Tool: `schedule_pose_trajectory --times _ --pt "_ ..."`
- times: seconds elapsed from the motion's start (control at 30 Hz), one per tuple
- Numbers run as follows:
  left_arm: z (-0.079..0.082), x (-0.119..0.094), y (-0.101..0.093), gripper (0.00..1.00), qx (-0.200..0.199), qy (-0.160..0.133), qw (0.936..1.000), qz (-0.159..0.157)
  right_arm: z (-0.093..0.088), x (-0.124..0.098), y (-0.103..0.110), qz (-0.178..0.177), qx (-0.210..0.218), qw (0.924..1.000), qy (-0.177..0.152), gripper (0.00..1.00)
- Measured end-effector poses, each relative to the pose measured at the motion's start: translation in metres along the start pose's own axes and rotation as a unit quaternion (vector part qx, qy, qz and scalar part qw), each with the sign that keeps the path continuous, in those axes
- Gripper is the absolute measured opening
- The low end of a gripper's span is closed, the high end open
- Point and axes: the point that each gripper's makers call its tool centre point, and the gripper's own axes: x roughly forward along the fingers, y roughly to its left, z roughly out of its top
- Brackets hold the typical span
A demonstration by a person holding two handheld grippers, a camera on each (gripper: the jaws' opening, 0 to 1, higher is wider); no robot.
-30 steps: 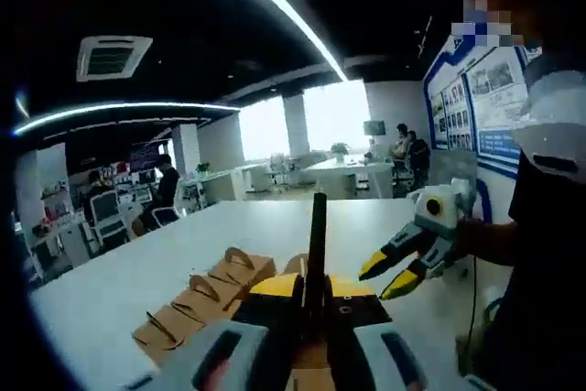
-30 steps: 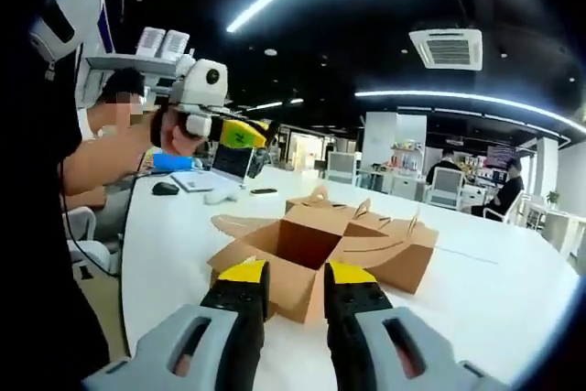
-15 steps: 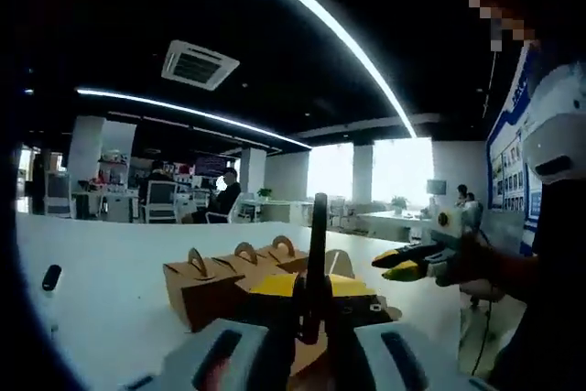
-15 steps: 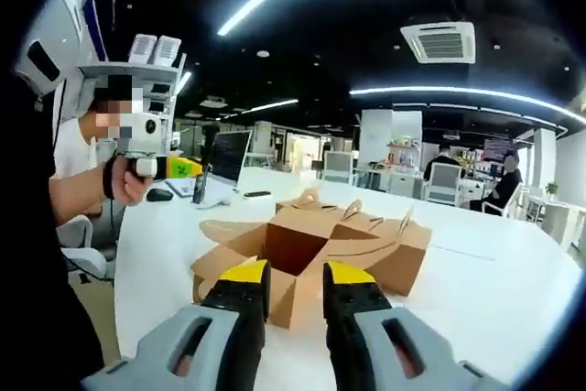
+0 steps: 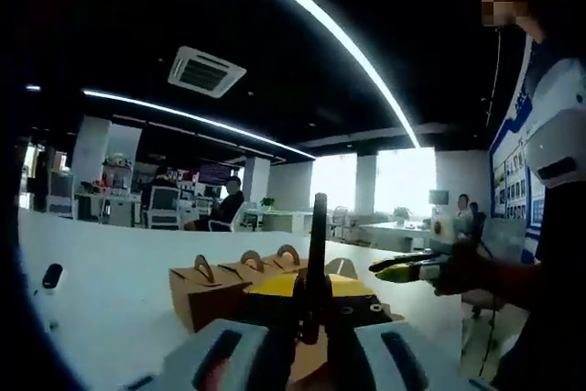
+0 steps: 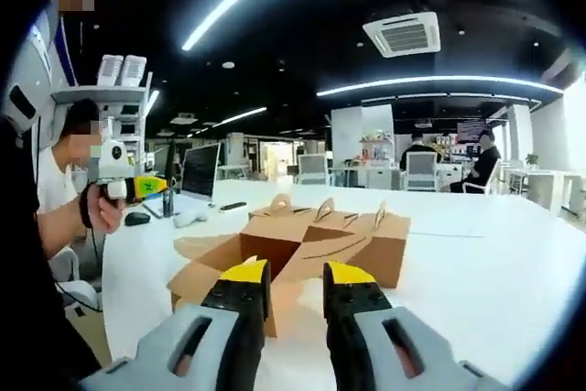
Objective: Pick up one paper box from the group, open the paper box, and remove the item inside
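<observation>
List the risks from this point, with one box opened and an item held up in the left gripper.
The left gripper pinches the thin dark item only at its lower end, upright; it may pivot or slip out. The opened box has flaps splayed close to the closed boxes, so a careless sweep by the open right gripper might snag a flap and drag the group across the white table.

Open-plan office under a dark ceiling (image 5: 137, 16). Long light strips (image 5: 311, 20) overhead, a square air vent (image 6: 403, 34) beside them. Bright windows (image 5: 403, 180) at the far end, white pillars (image 5: 366, 180) between. White counter (image 6: 494, 263) in front, desks and office chairs (image 6: 419, 171) behind. Blue-and-white display wall (image 5: 508, 180) to one side.
</observation>
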Motion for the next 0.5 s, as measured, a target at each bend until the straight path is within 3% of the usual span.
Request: schedule_pose_trajectory --times 0.23,0.33,0.5 --pt "0.007 -0.005 -0.005 0.13 0.021 -0.006 0.9998 -0.003 0.003 -0.002 0.002 -0.01 0.01 0.9999 0.001 0.24" --pt "-0.005 -0.009 -0.004 0.13 0.044 0.04 0.9982 0.01 0.0 -0.001 0.0 -0.017 0.009 0.9998 0.009 0.24" --pt "0.002 -0.02 -0.013 0.13 0.069 0.037 0.9969 -0.003 0.0 0.0 0.001 -0.018 0.008 0.9997 0.011 0.24"
